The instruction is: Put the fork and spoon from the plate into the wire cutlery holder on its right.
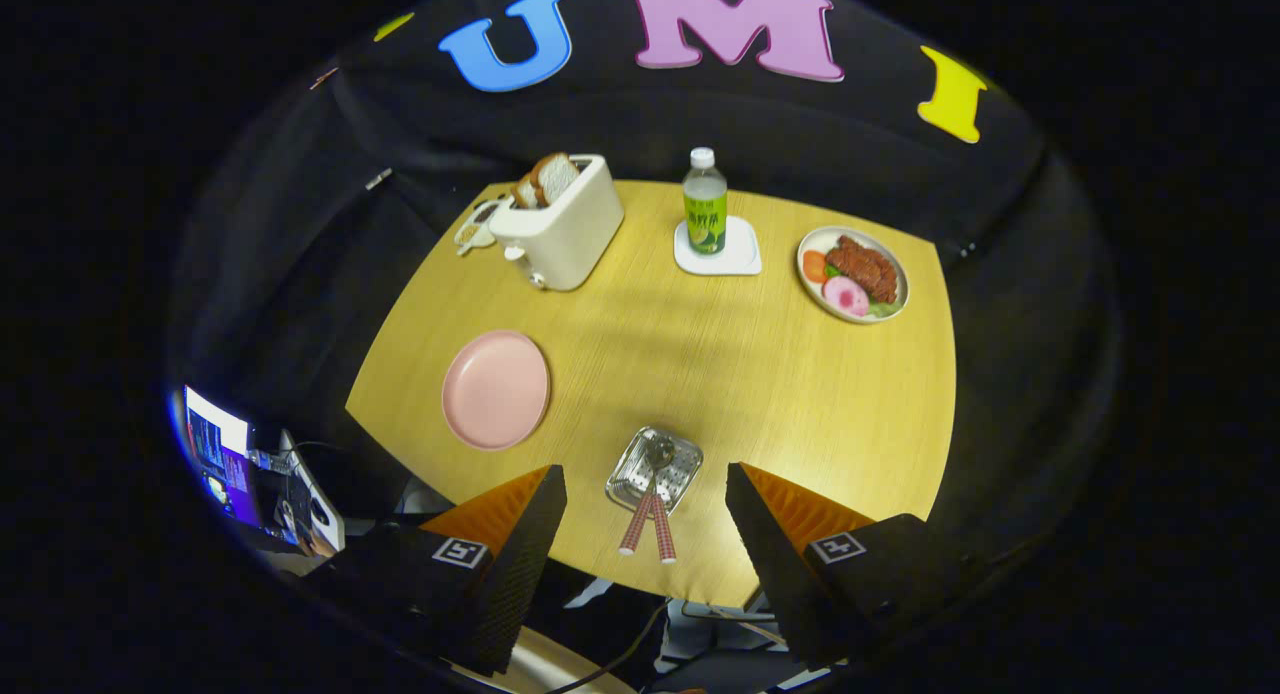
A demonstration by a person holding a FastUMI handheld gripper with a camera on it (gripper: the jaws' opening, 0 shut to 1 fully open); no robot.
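Note:
A wire cutlery holder (655, 468) lies on the yellow round table (760, 374) near its front edge. A fork and spoon (650, 519) with red-checked handles rest in it, handles sticking out toward me. To its left sits a pink plate (496, 389) with nothing on it. My gripper (645, 519) hangs high above the table, open, its two fingers (520, 534) wide apart on either side of the holder as seen from above. Nothing is held between them.
At the far side of the table stand a white toaster (565, 229) with bread slices, a bottle (705, 209) on a white coaster, and a plate of food (853, 272). A laptop screen (222, 454) glows below the table's left edge.

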